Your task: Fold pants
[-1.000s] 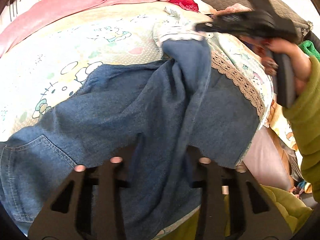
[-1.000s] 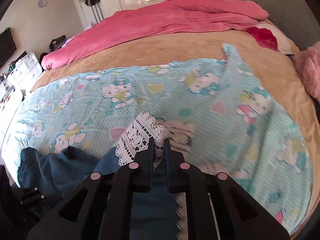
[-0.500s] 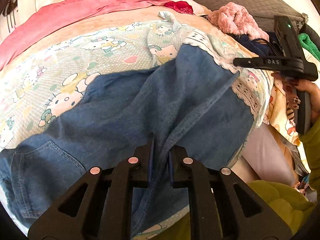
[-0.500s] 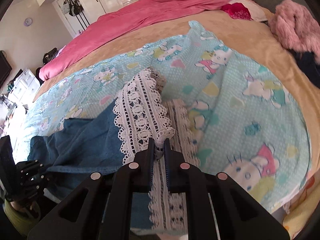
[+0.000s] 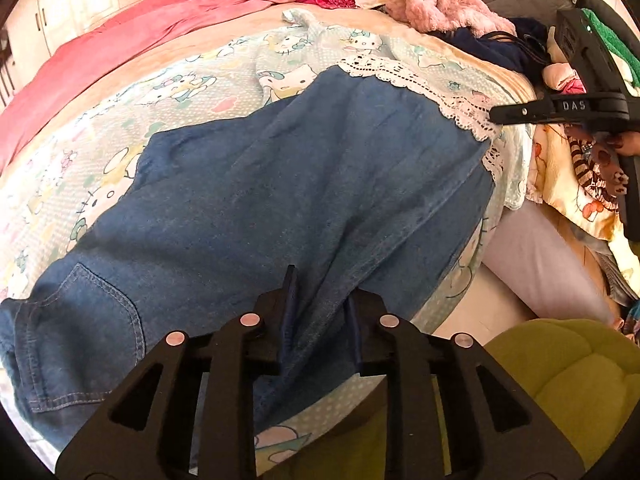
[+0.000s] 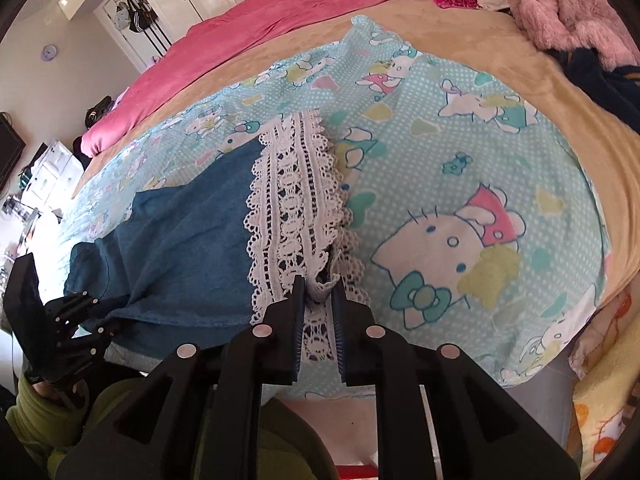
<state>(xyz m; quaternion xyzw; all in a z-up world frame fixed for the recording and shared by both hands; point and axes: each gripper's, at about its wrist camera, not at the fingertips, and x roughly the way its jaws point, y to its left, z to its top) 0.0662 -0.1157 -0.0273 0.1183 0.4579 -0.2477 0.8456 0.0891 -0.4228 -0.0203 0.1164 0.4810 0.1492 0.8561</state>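
Observation:
Blue denim pants [image 5: 280,184] lie spread flat on a Hello Kitty sheet [image 5: 168,92], with a white lace hem [image 5: 420,84] at the far right. My left gripper [image 5: 320,292] sits over the near edge of the pants, its jaws parted with a denim ridge between them. My right gripper [image 6: 318,286] has its jaws slightly parted around the lace hem [image 6: 292,208] at the leg end, and it shows at the right of the left wrist view [image 5: 500,114]. The left gripper shows at the left of the right wrist view [image 6: 68,320].
A pink duvet [image 5: 120,28] lies along the far side of the bed. A fluffy pink garment [image 5: 448,4] and dark clothes [image 5: 492,48] sit at the far right. The bed edge and a yellow patterned cloth [image 5: 568,168] are at the right.
The pants were pulled out from a bunched, lifted state to lying flat. Both grippers came nearer the bed's edge, and both sets of jaws have eased apart from their pinch.

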